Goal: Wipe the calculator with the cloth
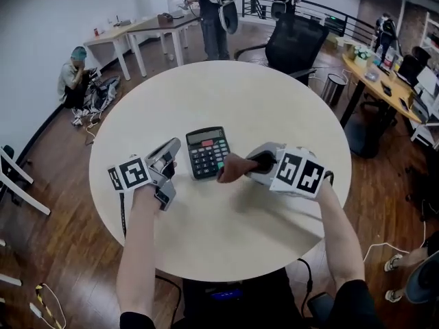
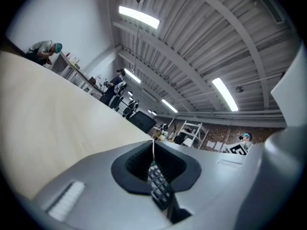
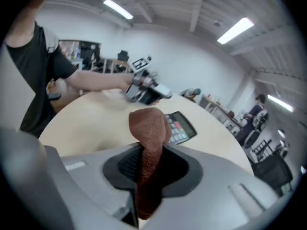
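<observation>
A dark calculator (image 1: 208, 151) lies face up at the middle of the round beige table (image 1: 226, 232). My right gripper (image 1: 258, 162) is shut on a brown cloth (image 1: 233, 168), which hangs forward at the calculator's right edge. In the right gripper view the cloth (image 3: 149, 138) stands bunched between the jaws, with the calculator (image 3: 181, 127) just beyond it. My left gripper (image 1: 171, 164) is just left of the calculator, shut with nothing held. A thin strip of calculator keys (image 2: 159, 185) shows through the slit between its jaws.
A black office chair (image 1: 295, 43) stands at the table's far side, with a bin (image 1: 334, 84) to its right. Desks line the back and right. People stand at the back, and one crouches on the wooden floor at the left (image 1: 74, 74).
</observation>
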`<state>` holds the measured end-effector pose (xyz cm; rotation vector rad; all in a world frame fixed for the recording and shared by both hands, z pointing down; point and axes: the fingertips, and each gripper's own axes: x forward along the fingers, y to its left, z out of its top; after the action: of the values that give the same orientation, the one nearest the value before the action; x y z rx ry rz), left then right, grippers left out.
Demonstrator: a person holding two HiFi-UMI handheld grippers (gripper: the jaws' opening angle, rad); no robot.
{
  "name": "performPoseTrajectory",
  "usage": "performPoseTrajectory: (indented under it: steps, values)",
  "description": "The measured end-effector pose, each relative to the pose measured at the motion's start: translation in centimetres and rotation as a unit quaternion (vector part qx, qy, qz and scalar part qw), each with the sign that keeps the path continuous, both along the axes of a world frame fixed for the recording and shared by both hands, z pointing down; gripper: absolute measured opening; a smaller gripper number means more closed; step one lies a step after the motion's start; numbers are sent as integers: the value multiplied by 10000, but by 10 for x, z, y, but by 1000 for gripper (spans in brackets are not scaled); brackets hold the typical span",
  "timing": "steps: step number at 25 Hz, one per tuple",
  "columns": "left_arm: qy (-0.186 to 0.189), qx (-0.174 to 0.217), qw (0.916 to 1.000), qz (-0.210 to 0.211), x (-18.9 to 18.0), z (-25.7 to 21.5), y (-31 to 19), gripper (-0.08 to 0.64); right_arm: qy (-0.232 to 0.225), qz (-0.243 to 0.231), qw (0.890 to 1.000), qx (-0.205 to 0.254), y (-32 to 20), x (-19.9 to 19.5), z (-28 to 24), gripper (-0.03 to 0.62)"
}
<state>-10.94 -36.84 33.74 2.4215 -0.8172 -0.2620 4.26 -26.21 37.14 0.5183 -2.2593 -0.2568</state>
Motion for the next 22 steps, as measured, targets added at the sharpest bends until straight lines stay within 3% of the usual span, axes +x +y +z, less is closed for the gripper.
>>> performPoseTrajectory:
  steps: [2, 4, 7, 9, 13, 19, 22]
  values:
    - [-547, -234, 9982, 92, 1, 10, -6, 52, -1218, 600, 9907, 105, -28, 8, -28, 84]
    - [-1072, -394, 9931, 282, 8, 18, -13, 142, -2356, 1080, 9658, 79, -51, 17, -50, 84]
    - [-1874, -493, 9790, 637, 26, 34, -19, 276, -3319, 1431, 9323, 114, -66, 32, -62, 84]
    - [-2193, -523, 9709, 803, 35, 41, -25, 298, -3564, 1465, 9226, 158, -68, 36, -63, 84]
    - [-2396, -736, 9628, 1013, 41, 46, -48, 302, -3679, 1383, 9195, 98, -67, 37, -59, 84]
    - [-3245, -713, 9223, 1975, 64, 68, -46, 293, -3961, 1596, 9042, -27, -68, 54, -58, 84]
    - [-3210, -721, 9189, 2175, 68, 66, -43, 247, -3962, 1677, 9027, -51, -67, 59, -57, 84]
